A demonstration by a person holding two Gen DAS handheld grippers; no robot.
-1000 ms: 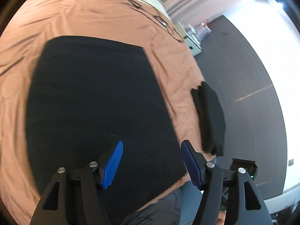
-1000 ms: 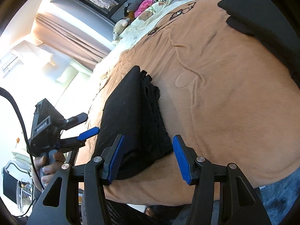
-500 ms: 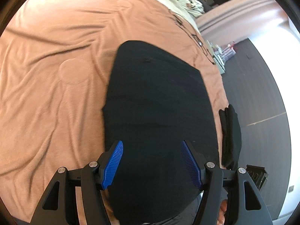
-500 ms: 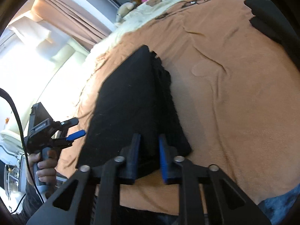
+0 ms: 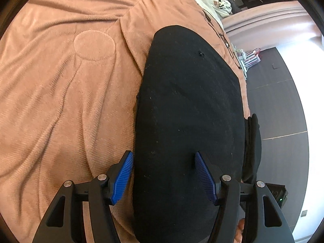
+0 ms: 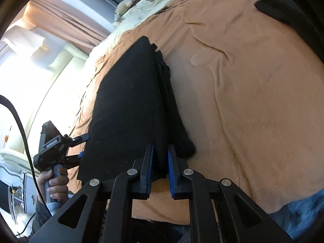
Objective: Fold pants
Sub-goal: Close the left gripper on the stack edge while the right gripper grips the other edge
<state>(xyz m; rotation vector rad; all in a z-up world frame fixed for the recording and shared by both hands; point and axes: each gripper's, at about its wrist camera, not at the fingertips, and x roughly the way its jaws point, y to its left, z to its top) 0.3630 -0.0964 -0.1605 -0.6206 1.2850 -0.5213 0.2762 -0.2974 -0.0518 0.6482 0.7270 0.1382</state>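
Black pants (image 5: 188,109) lie as a flat folded panel on the orange-brown blanket (image 5: 66,85) of a bed, near edge toward the person, stacked layers showing along the right side in the right wrist view. Right gripper (image 6: 160,162) is clenched on the near corner of the pants (image 6: 129,109) — both blue pads pressed against a thick bundle of layers, so the bite looks deep. Left gripper (image 5: 164,176) is spread wide, not gripping; its fingers straddle the near left part of the panel, left pad at the cloth's edge, right pad over the fabric. From the right wrist view the left gripper (image 6: 81,145) sits at the pants' left near corner, whether touching I cannot tell. Judged step: get the second corner held so both near corners can be carried over for the next fold. To do it well — slide the left gripper's lower finger under all layers at the edge, not just the top sheet, close fully, then lift both corners level together so the edge stays straight. Risk: uneven grip leaves a layer behind. Another dark garment (image 6: 283,10) lies well apart, upper right on the blanket.
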